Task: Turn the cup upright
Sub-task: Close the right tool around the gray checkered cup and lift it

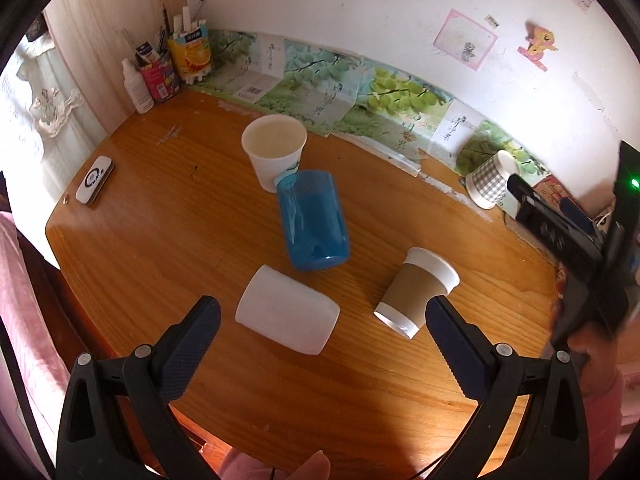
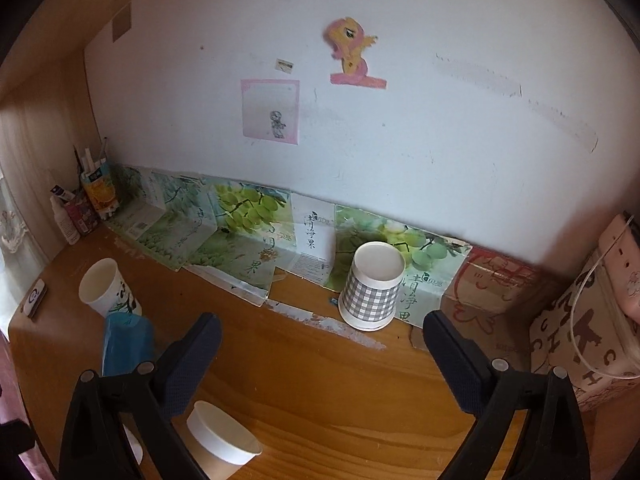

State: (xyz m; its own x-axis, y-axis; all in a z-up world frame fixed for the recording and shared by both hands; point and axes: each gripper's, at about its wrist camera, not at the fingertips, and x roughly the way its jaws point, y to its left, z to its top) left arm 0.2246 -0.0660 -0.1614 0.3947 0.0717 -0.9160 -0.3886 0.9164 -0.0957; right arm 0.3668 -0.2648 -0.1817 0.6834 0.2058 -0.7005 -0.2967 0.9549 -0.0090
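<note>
the checked cup point(image 2: 372, 286) stands upside down at the back of the desk point(image 2: 320, 400), near the wall, right ahead of the right gripper point(image 2: 322, 364), whose jaws are spread wide and empty. the left gripper point(image 1: 322, 340) is wide too, over a white cup point(image 1: 286, 314) lying on its side. no flip looks started, so grasp and turn remain.

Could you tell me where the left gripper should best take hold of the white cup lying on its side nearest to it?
Grip the white cup across its smooth side wall, mid-length, coming from above and the near edge. It lies on its side on the table, directly ahead of the open left gripper, whose jaws already stand wider than the wall.
</note>
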